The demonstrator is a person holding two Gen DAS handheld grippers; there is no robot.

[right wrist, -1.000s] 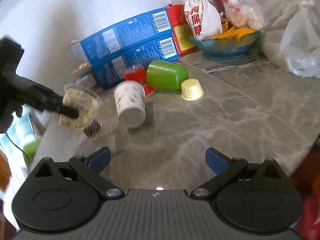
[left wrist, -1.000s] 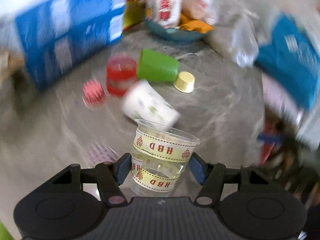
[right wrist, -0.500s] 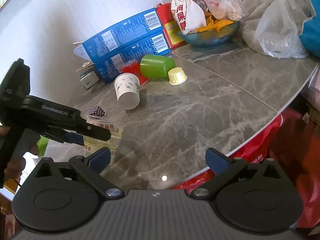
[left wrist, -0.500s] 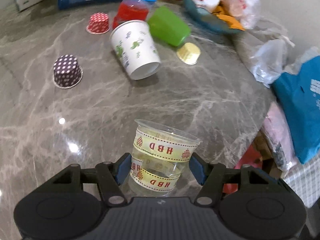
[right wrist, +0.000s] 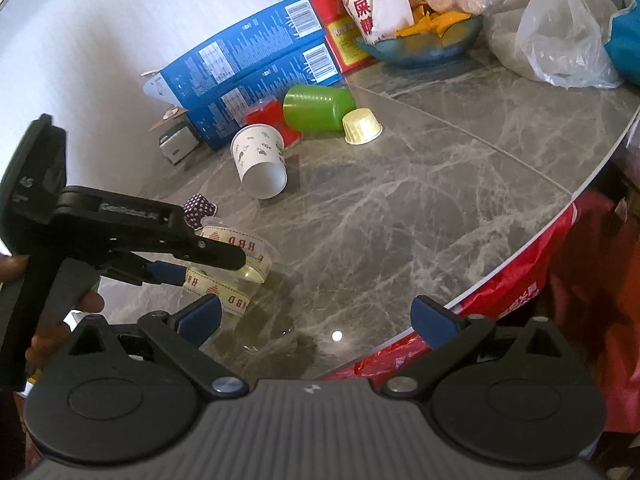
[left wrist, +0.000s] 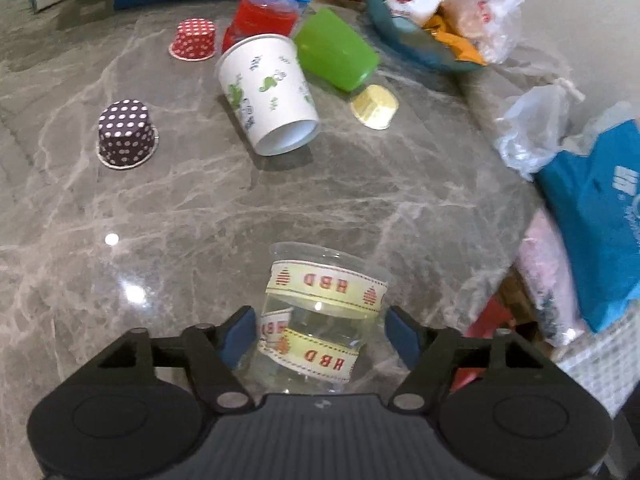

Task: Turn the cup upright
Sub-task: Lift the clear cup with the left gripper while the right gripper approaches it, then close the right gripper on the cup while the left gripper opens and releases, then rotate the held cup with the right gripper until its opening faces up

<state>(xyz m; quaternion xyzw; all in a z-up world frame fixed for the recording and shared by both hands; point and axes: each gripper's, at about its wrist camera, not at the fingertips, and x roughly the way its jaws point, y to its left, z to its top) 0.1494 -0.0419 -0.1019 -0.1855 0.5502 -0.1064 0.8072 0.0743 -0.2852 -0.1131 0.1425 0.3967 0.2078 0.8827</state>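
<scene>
A clear plastic cup (left wrist: 320, 316) with cream "HBD" bands stands upright on the grey marble table (left wrist: 200, 208), near its front edge. My left gripper (left wrist: 318, 332) is around it, but the jaws stand slightly apart from its sides, so it is open. The cup also shows in the right wrist view (right wrist: 236, 272) with the left gripper (right wrist: 192, 264) around it. My right gripper (right wrist: 316, 316) is open and empty above the table's front edge.
A white paper cup (left wrist: 268, 96), a green cup (left wrist: 336, 50) and a red cup (left wrist: 260, 16) lie on their sides farther back. Purple (left wrist: 126, 134), red dotted (left wrist: 194, 38) and gold (left wrist: 376, 106) cupcake liners sit upside down. Blue boxes (right wrist: 248, 64), a snack bowl (right wrist: 424, 40) and plastic bags (right wrist: 560, 40) line the back.
The left gripper brought the clear cup down to the table near the front edge, and its jaws have now widened off the cup's sides. The right gripper stayed open.
</scene>
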